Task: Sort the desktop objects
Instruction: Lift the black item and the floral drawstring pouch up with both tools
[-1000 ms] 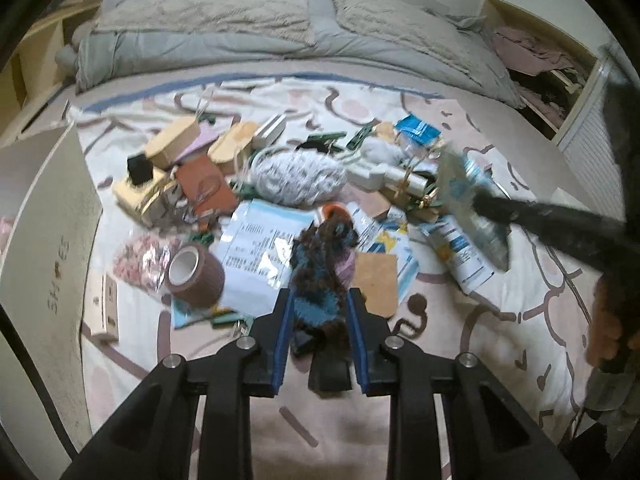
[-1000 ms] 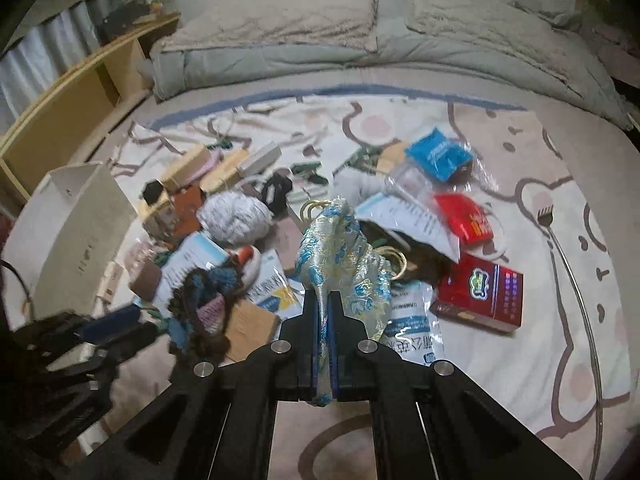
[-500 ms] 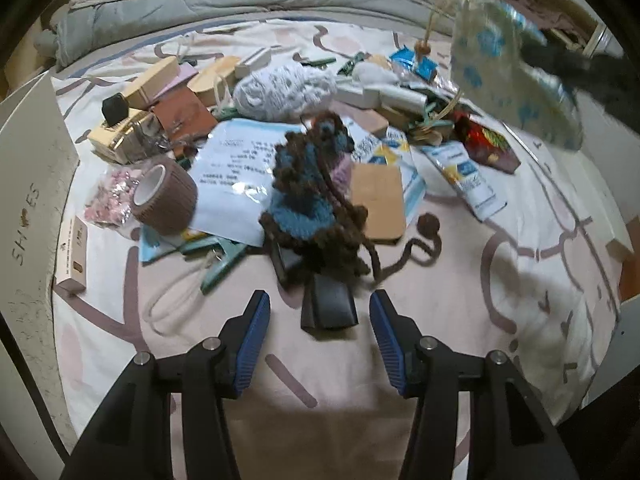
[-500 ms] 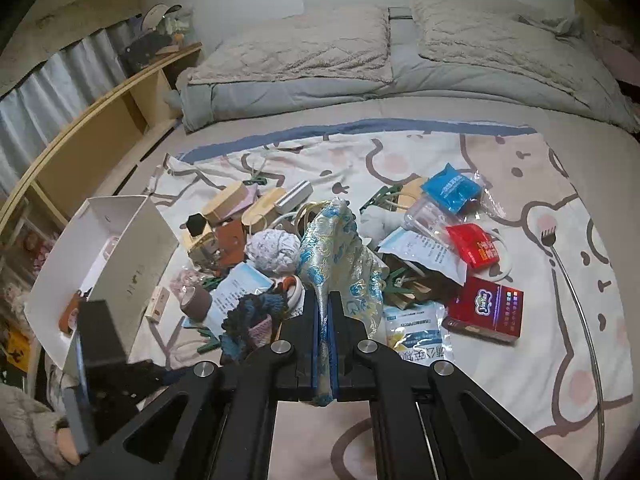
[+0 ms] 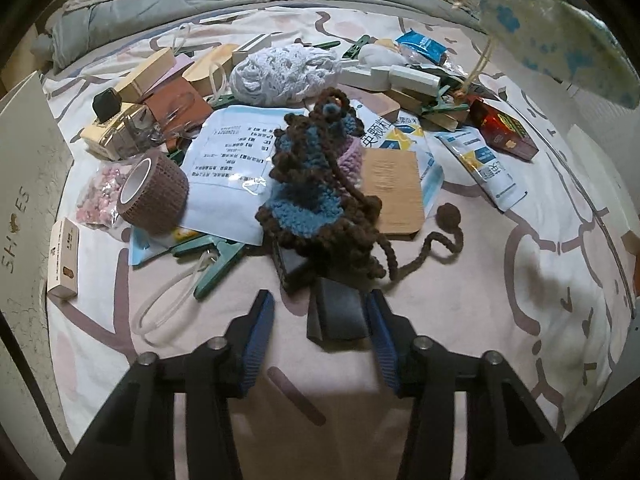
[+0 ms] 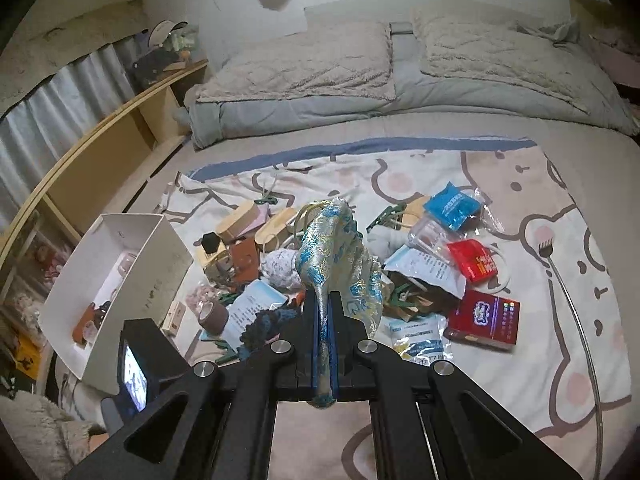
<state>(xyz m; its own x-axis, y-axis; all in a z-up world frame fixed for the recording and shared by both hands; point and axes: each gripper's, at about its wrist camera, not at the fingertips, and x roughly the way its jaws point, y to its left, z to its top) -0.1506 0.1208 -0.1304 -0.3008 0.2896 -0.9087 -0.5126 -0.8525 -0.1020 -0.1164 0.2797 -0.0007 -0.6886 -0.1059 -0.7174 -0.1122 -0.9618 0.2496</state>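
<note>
Right wrist: one pouch (image 6: 340, 264) (brocade, seemingly), gripper (image 6: 325, 344) clamped

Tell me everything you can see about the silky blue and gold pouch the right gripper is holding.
The brocade pouch looks like shiny woven fabric, pale gold-cream with bright blue flower-like patches. The right gripper is shut on its lower edge, so it stands up from the closed jaws, crumpled and lifted off the bed, above the clutter. A gold drawstring loop shows at its top. In the left wrist view the pouch hangs in the air at upper right, with a thin cord and a small bead dangling below it. Nothing else appears to touch it.
</note>
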